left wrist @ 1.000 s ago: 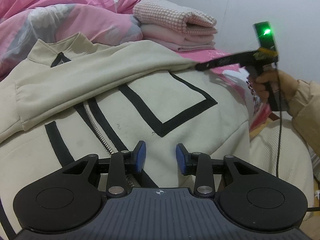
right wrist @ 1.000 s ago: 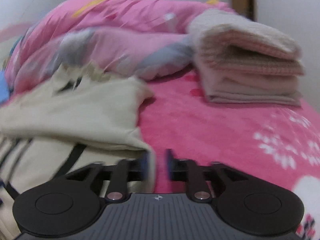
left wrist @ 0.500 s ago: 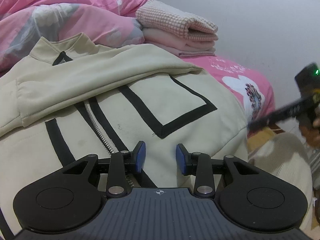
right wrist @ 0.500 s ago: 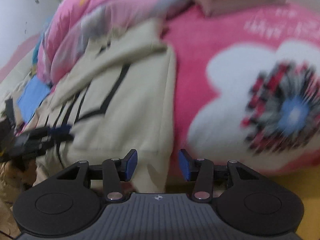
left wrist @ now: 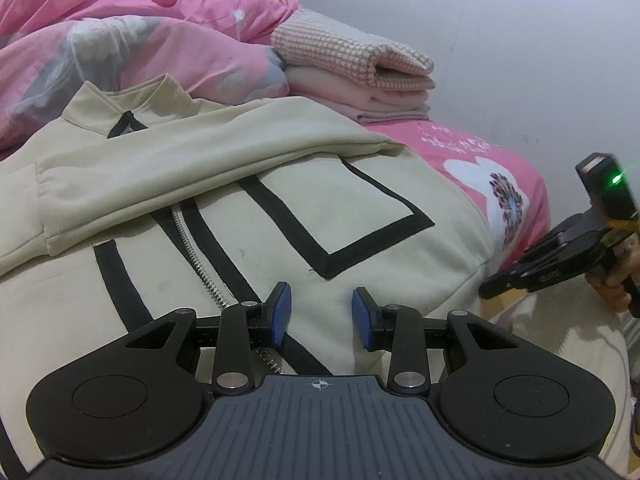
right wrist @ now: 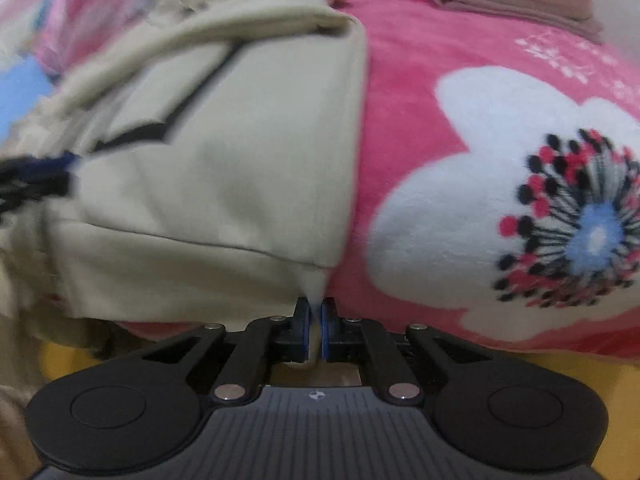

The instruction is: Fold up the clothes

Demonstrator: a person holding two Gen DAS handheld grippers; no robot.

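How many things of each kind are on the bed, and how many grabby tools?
Cream jacket: 1
Pink blanket: 1
Pink quilt: 1
Stack of folded cloths: 1
Hand-held grippers: 2, the left hand-held gripper and the right hand-held gripper
Total: 6

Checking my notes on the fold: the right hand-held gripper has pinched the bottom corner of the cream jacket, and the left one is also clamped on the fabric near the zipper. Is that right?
Not quite. The right hand-held gripper does pinch the cream jacket's bottom corner, but the left hand-held gripper is not clamped: the left wrist view shows its jaws apart above the fabric near the zipper, holding nothing.
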